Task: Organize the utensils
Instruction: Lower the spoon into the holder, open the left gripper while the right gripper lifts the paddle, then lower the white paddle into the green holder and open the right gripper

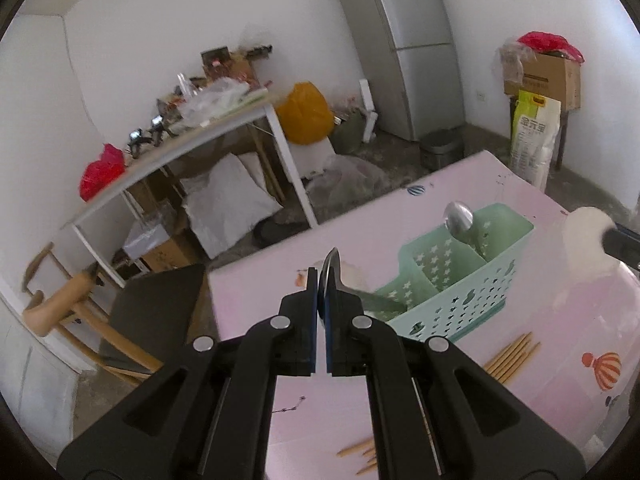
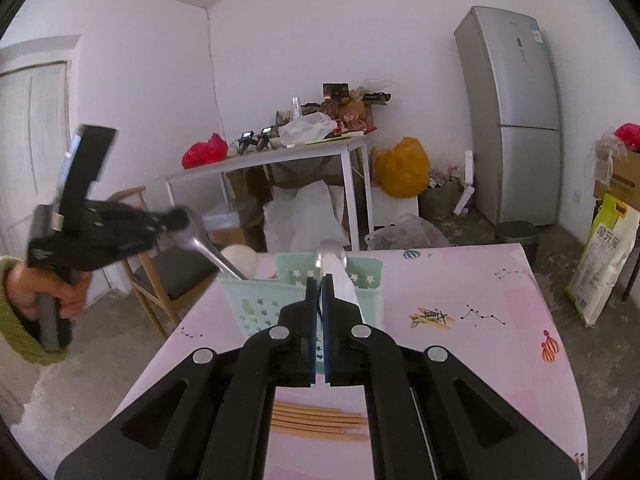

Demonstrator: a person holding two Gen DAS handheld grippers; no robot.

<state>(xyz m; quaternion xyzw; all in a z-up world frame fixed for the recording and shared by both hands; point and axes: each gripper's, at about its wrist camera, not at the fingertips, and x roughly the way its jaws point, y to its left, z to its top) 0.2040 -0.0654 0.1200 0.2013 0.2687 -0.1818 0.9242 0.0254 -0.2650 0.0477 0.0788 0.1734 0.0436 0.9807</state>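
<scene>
Left hand-held gripper (image 2: pixel 176 216), left of the caddy (image 2: pixel 304 296), is clamped on a spoon (image 2: pixel 208 246) by its bowl, handle angled down into the caddy's left end. Right hand-held gripper (image 2: pixel 319 280), just in front of the caddy, is clamped on a second spoon (image 2: pixel 332 258), bowl up, over the caddy's middle. Chopsticks (image 2: pixel 316 420) lie loose on the counter (image 2: pixel 460 280) in front of the caddy. Risks: the thin edge grip slips and a spoon drops outside; both tools crowd the caddy and may knock or tip it.

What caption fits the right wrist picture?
Right tongs clamp a spoon over the green caddy.
</scene>
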